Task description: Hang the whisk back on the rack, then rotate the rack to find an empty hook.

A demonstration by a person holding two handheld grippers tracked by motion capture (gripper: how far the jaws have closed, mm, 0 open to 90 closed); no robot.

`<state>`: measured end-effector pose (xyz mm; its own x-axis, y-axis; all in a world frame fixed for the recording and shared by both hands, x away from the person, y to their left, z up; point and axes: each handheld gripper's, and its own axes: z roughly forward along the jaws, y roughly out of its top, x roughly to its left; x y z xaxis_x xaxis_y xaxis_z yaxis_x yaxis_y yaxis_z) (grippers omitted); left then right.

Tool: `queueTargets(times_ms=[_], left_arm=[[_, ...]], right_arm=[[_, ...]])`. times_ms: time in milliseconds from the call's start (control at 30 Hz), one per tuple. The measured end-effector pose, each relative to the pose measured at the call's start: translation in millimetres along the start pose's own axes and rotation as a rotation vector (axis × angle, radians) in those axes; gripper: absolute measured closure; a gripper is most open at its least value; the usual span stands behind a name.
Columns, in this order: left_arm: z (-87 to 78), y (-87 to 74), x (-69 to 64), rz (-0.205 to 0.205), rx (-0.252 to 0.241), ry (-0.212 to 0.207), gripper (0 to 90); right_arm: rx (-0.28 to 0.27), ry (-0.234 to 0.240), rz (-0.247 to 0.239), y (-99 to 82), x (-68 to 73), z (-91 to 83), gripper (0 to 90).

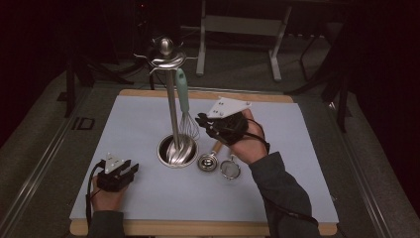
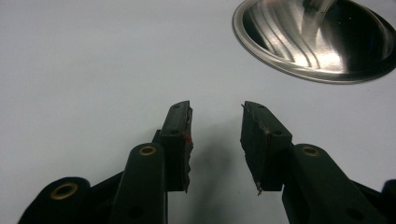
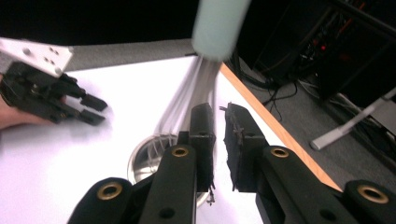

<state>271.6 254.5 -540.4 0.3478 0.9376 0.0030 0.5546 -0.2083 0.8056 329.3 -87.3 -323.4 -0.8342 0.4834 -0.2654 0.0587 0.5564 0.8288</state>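
1. A whisk (image 1: 185, 106) with a pale green handle hangs from a hook at the top of a metal stand (image 1: 171, 104), its wire head low beside the pole and just above the round steel base (image 1: 177, 150).
2. The right gripper (image 1: 204, 122) is held level just to the right of the whisk's wires, pointing at them.
3. In the right gripper view its jaws stand close together with a narrow gap, and the blurred wires (image 3: 187, 109) lie just beyond the tips. I see nothing pressed between the pads, so it is narrowly open and holds nothing.
4. The left gripper (image 1: 132, 170) rests on the white mat (image 1: 124, 124) at the near left, well apart from the whisk. Its jaws are spread with bare mat between them.
5. A scoop (image 1: 208, 159) with a wooden handle and a small strainer (image 1: 230, 168) lie on the mat just right of the base, under the right hand.
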Motion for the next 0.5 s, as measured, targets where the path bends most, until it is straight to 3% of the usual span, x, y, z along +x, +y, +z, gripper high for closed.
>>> queueTargets(times_ms=[233,500], left_arm=[[0.0,0.1,2.2,-0.014,0.000,-0.016,62.9],[0.3,0.4,6.2,-0.044,0.003,-0.041,65.2]], right_arm=[[0.032,-0.009,0.037,-19.6,-6.5,-3.4,75.6],[0.121,-0.054,0.077,-58.7,-18.3,-2.5,68.5]])
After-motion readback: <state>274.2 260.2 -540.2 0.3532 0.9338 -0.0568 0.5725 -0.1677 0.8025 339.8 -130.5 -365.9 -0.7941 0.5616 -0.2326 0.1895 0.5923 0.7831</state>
